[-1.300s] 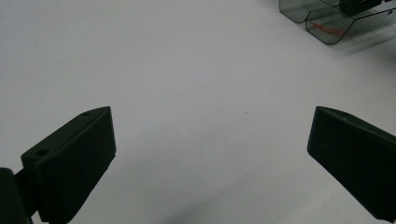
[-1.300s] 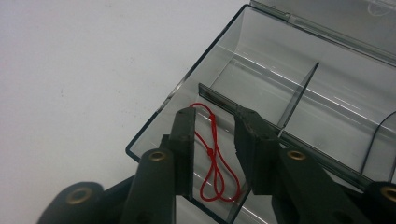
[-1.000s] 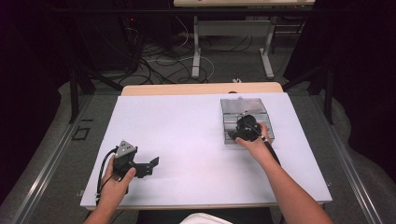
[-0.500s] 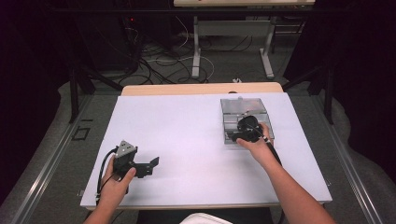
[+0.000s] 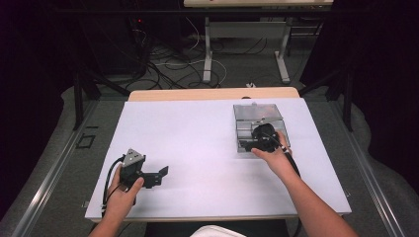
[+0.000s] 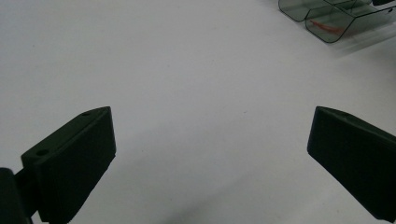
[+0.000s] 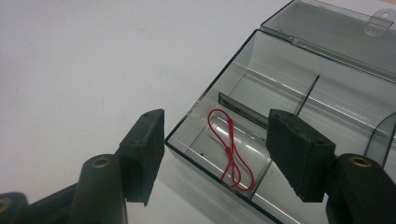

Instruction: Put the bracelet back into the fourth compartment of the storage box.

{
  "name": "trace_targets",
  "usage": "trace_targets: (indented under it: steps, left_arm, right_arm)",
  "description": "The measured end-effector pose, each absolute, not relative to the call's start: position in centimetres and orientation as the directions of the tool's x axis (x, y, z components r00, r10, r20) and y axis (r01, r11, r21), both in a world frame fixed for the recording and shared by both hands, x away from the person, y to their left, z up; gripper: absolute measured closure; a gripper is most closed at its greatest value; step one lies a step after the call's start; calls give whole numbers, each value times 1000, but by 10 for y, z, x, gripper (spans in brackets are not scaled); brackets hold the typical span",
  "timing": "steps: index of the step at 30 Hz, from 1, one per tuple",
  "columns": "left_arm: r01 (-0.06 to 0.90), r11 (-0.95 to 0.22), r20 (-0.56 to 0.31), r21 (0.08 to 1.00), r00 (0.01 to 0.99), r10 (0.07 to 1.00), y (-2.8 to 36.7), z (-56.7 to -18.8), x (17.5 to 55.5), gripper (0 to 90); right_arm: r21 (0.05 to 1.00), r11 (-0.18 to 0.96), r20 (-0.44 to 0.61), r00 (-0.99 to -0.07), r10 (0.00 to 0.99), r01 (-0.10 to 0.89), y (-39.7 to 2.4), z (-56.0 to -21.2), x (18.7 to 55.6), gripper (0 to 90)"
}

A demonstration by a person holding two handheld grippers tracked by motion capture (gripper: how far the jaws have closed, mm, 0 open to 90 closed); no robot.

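A clear plastic box (image 7: 212,88) stands open on the white table, its lid (image 7: 336,28) folded back. A looped red string (image 7: 230,150) lies in the box's corner compartment. My right gripper (image 7: 219,142) hovers over that corner. Its jaws have just been opening and stand apart with nothing pressed between them, and the string lies below the gap. In the high view the right gripper (image 5: 248,145) sits at the near left corner of the box (image 5: 243,131). My left gripper (image 5: 160,175) rests open at the table's near left, jaws wide (image 6: 210,154) over bare table.
The white table (image 5: 197,133) stretches between the two hands. The box (image 6: 327,18) with the red string (image 6: 325,27) appears at the far right of the left gripper view. Cables and desk legs lie on the floor beyond the table's far edge.
The right hand has barely shifted over the box's near left corner. The left hand has stayed where it was.
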State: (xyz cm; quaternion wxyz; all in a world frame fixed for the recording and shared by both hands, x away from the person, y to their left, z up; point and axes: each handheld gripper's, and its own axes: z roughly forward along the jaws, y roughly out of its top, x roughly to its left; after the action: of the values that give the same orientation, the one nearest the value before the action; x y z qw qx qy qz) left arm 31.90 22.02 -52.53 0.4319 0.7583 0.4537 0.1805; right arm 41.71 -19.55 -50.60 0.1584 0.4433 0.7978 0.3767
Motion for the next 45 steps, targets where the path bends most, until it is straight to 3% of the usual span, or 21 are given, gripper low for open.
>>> trace_targets:
  steps: [5, 19, 23, 27, 32, 45]
  left_arm:
    - [532, -215, -118, 819, 523, 844, 220, -525, 319, 12]
    - [532, -215, -119, 819, 523, 844, 220, -525, 319, 13]
    - [532, -215, -119, 819, 523, 844, 220, -525, 319, 13]
    - [530, -215, -118, 820, 524, 843, 220, -525, 319, 13]
    - [529, -217, -115, 820, 525, 844, 220, -525, 318, 13]
    - [529, -218, -113, 820, 523, 845, 220, -525, 318, 13]
  right_arm:
    - [743, 328, 76, -561, 824, 583, -197, -502, 412, 344]
    - [783, 328, 39, -568, 822, 529, -197, -489, 392, 156]
    - [794, 318, 29, -555, 831, 518, -197, -486, 387, 147]
    - [804, 304, 32, -547, 837, 512, -198, -483, 381, 55]
    - [809, 297, 31, -543, 839, 507, -201, -481, 374, 2]
    - [822, 295, 26, -549, 835, 487, -211, -482, 355, 0]
